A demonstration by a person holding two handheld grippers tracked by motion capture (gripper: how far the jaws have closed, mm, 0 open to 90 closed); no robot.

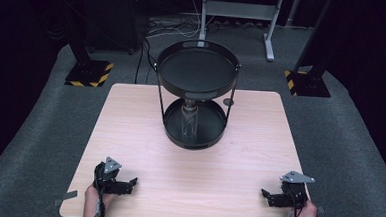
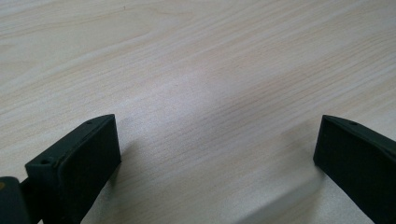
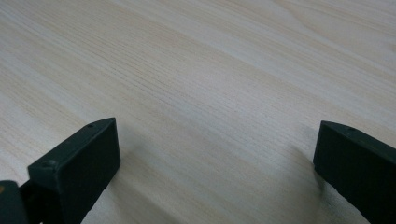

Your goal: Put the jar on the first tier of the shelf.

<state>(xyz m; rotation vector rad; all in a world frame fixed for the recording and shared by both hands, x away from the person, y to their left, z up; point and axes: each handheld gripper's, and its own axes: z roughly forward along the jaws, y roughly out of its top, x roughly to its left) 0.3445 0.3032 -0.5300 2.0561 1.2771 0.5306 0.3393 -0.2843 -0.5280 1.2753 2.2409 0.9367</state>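
- You are resting the left gripper (image 1: 127, 184) at the near left of the table (image 1: 144, 136), jaws pointing toward the middle; in the left gripper view they are standing wide apart over bare wood, released and holding nothing.
- You are resting the right gripper (image 1: 269, 196) at the near right, jaws turned toward the middle too; in the right gripper view they are likewise spread, released, with woodgrain between them.
- The two-tier black stand (image 1: 196, 96) is sitting at the far middle of the table, well apart from both grippers; its upper tray (image 1: 198, 71) is riding on thin posts above the lower tray (image 1: 172, 125).
- The clear glass bottle (image 1: 189, 121) is standing upright in the lower tray, under the upper tray, its top partly hidden by that tray.
- Judging by its look, the bottle is going to be stiff, smooth and slippery, fragile if knocked, and probably light; whether it is holding liquid I cannot tell.
- Taking hold at the mid body, from the near side between the posts, is looking the safest; the neck is sitting too close under the upper tray, so you are wanting a level approach and a gentle squeeze.
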